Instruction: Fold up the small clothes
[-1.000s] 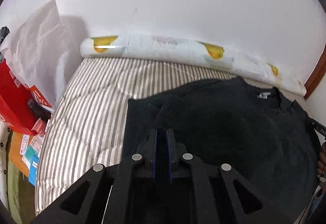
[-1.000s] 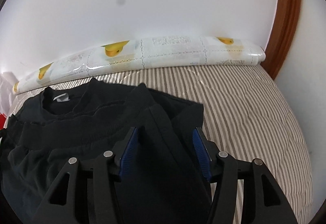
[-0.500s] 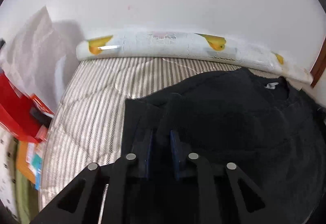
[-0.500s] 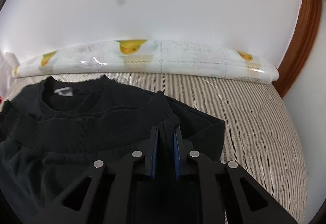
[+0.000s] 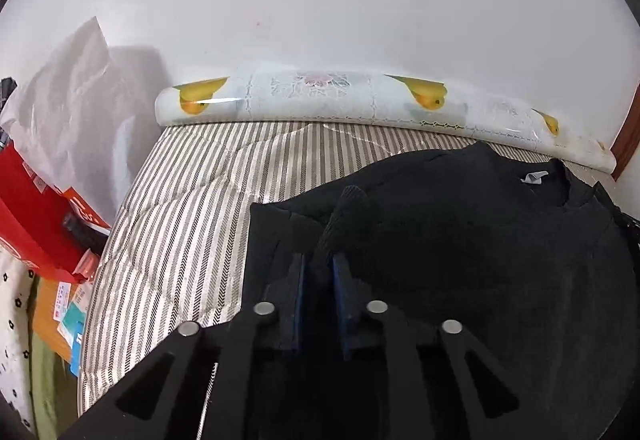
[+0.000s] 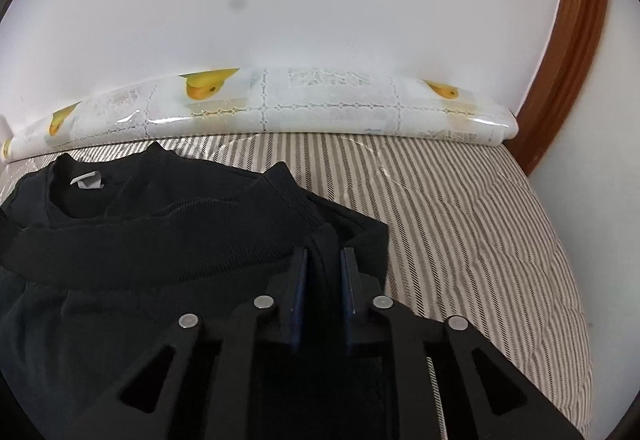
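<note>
A: The black sweater (image 6: 168, 240) lies on the striped mattress (image 6: 480, 224), collar and white label (image 6: 86, 181) toward the wall, with the ribbed hem already brought up near the collar.

B: And the tongs?

A: The right gripper (image 6: 323, 260) has a fold of the sweater's right edge pinched between its blue pads. Its jaws have just been closing onto the cloth, then eased out slightly, and now stand almost together with the fabric between them. The left gripper (image 5: 318, 268) is nearly closed as well, with dark cloth from the left edge held in the narrow gap; its jaws have widened a touch just now.

B: How should this fold go?

A: My guess is both sides get lifted and carried together. Keep the two hands level so the hem stays straight, hold the cloth lightly taut between them, and lay it down without dragging the layers beneath.

B: Anything nearby to watch?

A: The rolled fruit-print sheet (image 5: 360, 104) sits along the wall, well beyond the collar. Red packaging (image 5: 36, 224) and a white bag (image 5: 68, 96) stand off the mattress's left side.
</note>
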Available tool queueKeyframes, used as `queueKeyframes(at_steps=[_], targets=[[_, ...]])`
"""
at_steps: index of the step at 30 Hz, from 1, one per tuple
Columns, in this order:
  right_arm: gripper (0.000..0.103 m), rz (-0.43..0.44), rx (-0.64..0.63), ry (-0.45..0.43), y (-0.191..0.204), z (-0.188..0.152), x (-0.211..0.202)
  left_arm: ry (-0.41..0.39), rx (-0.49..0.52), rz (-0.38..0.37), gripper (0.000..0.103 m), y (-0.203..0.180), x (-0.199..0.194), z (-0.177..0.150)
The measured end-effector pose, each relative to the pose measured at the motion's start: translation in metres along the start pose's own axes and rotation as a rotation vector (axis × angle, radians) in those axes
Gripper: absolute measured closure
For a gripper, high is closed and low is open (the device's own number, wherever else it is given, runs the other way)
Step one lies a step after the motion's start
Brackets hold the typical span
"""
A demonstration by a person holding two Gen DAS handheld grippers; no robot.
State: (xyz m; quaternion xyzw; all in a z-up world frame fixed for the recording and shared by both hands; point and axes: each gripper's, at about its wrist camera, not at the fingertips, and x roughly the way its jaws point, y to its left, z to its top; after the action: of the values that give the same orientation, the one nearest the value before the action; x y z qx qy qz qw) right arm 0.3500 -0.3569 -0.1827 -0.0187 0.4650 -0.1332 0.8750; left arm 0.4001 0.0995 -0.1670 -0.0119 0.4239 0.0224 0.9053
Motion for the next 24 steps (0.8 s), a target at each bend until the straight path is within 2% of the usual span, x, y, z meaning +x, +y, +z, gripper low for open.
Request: queueKeyframes(at_steps=[3, 6, 13, 19, 21, 24], targets=[[0.078, 0.007, 0.016, 0.002, -0.008, -0.005, -0.015, 0.019, -0.029, -0.036, 0.086, 0.004, -0.005, -0.002], [0.072, 0.017, 0.031, 0.0, -0.017, -0.014, -0.03, 0.027, -0.021, -0.018, 0.084, 0.001, -0.014, -0.006], [0.066, 0.018, 0.048, -0.008, -0.038, -0.049, -0.077, 0.006, -0.021, -0.008, 0.066, -0.002, -0.056, -0.022], [0.055, 0.034, 0.086, -0.009, -0.056, -0.087, -0.116, -0.014, -0.027, 0.001, 0.065, 0.004, -0.104, -0.053], [0.05, 0.044, 0.095, -0.015, -0.059, -0.102, -0.129, -0.013, -0.04, 0.013, 0.062, 0.012, -0.118, -0.072], [0.048, 0.05, 0.098, -0.015, -0.061, -0.125, -0.144, 0.013, -0.088, 0.008, 0.061, 0.027, -0.129, -0.102]])
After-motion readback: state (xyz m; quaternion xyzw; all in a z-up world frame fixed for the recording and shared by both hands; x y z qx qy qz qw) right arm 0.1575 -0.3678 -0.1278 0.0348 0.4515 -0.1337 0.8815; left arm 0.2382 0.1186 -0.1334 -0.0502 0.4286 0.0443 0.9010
